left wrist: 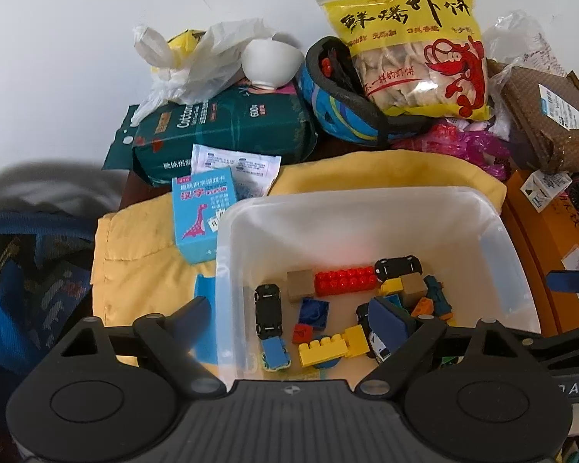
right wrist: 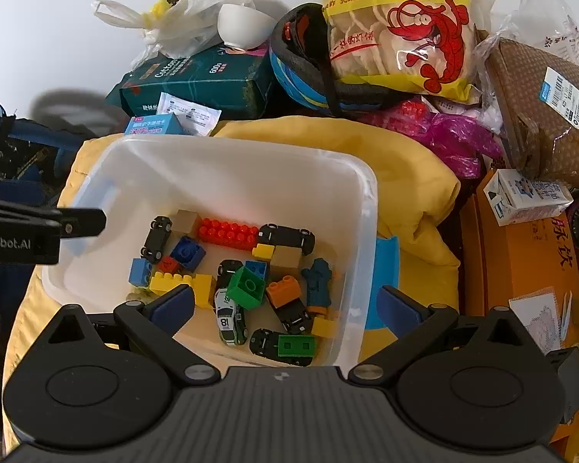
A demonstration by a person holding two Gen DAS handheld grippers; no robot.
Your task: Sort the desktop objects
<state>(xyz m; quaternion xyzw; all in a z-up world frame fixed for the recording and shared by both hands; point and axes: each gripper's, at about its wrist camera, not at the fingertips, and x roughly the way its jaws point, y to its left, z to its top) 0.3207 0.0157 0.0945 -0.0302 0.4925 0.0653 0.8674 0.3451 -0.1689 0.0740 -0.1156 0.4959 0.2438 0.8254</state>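
A clear plastic bin [left wrist: 494,227] [right wrist: 366,193] rests on a yellow cloth [left wrist: 143,254] [right wrist: 417,177]. It holds several toy bricks and toy cars, among them a red brick [left wrist: 345,279] [right wrist: 227,233], a black car [left wrist: 268,310] [right wrist: 156,239], a green brick [right wrist: 247,287] and a white racing car [right wrist: 229,316]. My left gripper [left wrist: 293,316] is open and empty, straddling the bin's left wall. My right gripper [right wrist: 285,305] is open and empty, straddling the bin's right wall. The left gripper's finger [right wrist: 81,223] shows at the bin's left rim.
Behind the bin lie a blue card box [left wrist: 202,216], a green cotton-tissue pack [left wrist: 220,131], a white bowl [left wrist: 270,61], a blue helmet [left wrist: 339,108] and a yellow shrimp-cracker bag [left wrist: 409,42]. An orange box [right wrist: 521,254] with a milk carton [right wrist: 529,195] lies on the right.
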